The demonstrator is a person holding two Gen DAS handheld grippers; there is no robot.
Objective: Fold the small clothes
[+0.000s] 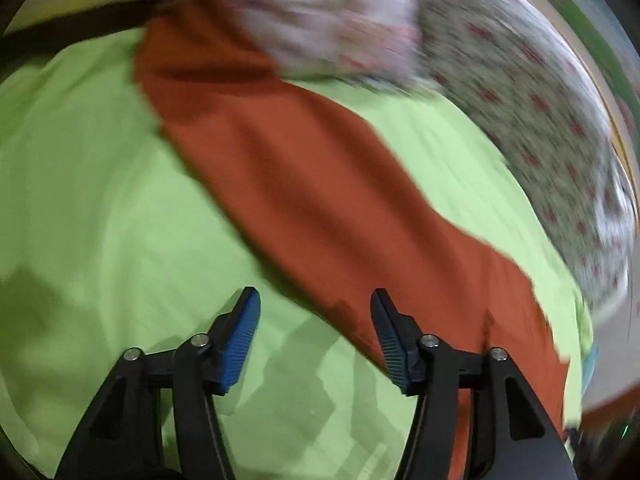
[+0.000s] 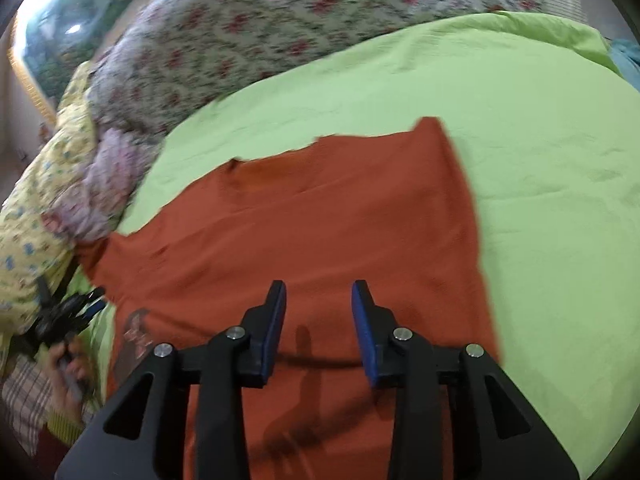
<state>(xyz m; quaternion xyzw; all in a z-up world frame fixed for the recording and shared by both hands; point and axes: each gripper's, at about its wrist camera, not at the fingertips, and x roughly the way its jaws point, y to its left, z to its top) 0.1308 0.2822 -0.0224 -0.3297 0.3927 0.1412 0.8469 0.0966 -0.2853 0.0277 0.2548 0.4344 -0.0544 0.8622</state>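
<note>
Rust-orange cloth, a small garment (image 2: 304,232), lies spread flat on a lime-green sheet (image 2: 540,168) that covers the bed. In the right wrist view a printed picture shows near the garment's lower left part, and its far edge runs uneven across the sheet. Beyond the sheet a floral quilt (image 2: 248,40) is heaped, with a pale pink patterned cloth (image 2: 108,184) and a yellow printed cloth (image 2: 44,184) bunched at the garment's left end. The left wrist view is blurred.

The right gripper (image 2: 319,292) hovers over the garment with its jaws partly apart and nothing between the blue pads. The left gripper (image 1: 315,300) stands wider open above the sheet at the garment's edge, also empty. A hand (image 2: 68,364) holding that gripper shows at the lower left of the right view.
</note>
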